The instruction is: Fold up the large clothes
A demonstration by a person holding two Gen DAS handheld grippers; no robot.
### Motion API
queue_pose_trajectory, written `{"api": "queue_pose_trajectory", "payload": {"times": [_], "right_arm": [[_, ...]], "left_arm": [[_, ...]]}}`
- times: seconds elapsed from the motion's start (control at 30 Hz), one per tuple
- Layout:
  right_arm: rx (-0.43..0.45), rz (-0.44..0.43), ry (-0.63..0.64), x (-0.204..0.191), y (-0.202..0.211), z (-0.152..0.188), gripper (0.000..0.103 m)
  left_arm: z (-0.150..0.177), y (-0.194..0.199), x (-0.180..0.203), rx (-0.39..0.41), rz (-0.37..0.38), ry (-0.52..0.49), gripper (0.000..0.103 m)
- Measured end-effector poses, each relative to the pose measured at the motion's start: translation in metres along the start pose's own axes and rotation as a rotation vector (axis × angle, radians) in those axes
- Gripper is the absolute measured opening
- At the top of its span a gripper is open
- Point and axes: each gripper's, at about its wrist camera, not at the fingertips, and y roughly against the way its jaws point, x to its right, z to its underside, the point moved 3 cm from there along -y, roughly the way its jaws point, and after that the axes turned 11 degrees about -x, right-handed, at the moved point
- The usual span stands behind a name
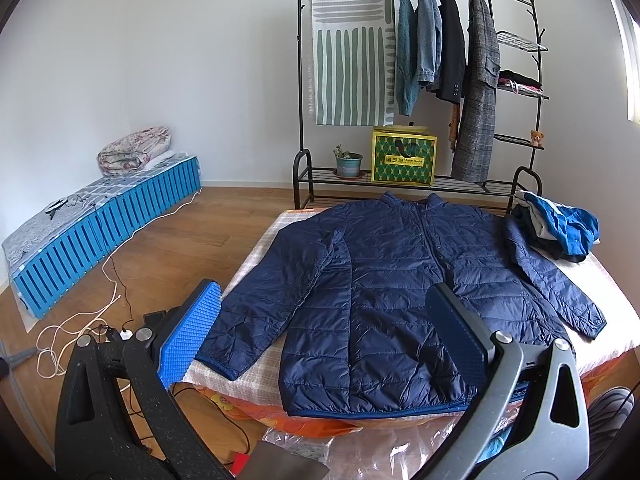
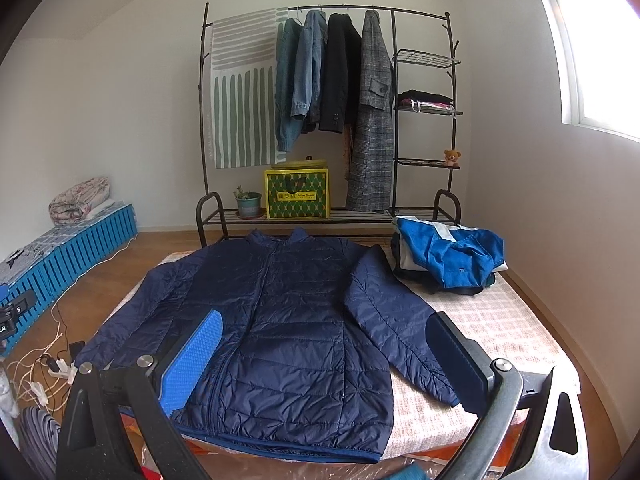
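We see the navy puffer jacket (image 1: 384, 280) spread flat on the bed (image 2: 500, 320), sleeves out. Our left claw (image 1: 324, 332) and right claw (image 2: 324, 360) both hover spread wide above its hem, gripping nothing.

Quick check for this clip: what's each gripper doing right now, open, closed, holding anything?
Left gripper: open, holding nothing, above the navy jacket.
Right gripper: open, holding nothing, above the same jacket.

left tool (image 1: 328, 332): fingers spread wide, holding nothing | right tool (image 2: 324, 356): fingers spread wide, holding nothing
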Motion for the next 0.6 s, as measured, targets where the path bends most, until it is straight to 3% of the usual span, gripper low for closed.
{"api": "queue_pose_trajectory", "payload": {"times": [0.1,0.3,0.47,0.6], "right_arm": [[0.027,-0.012,0.035,-0.016,-0.002,-0.01,0.102],[0.064,-0.121,0.117,-0.056,-0.017,-0.032,0.1],[0.027,-0.211,0.194,-0.101,-0.047,-0.051,0.08],[-0.031,-0.29,0.24,-0.142,-0.072,-0.059,0.075]], "left_arm": [[-0.004,0.0,-0.008,0.008,-0.001,0.009,0.103],[-0.026,-0.007,-0.038,0.046,0.006,0.048,0.103],[-0.047,-0.024,-0.07,0.083,-0.011,0.09,0.103],[-0.049,-0.05,-0.103,0.077,-0.034,0.153,0.098]]}}
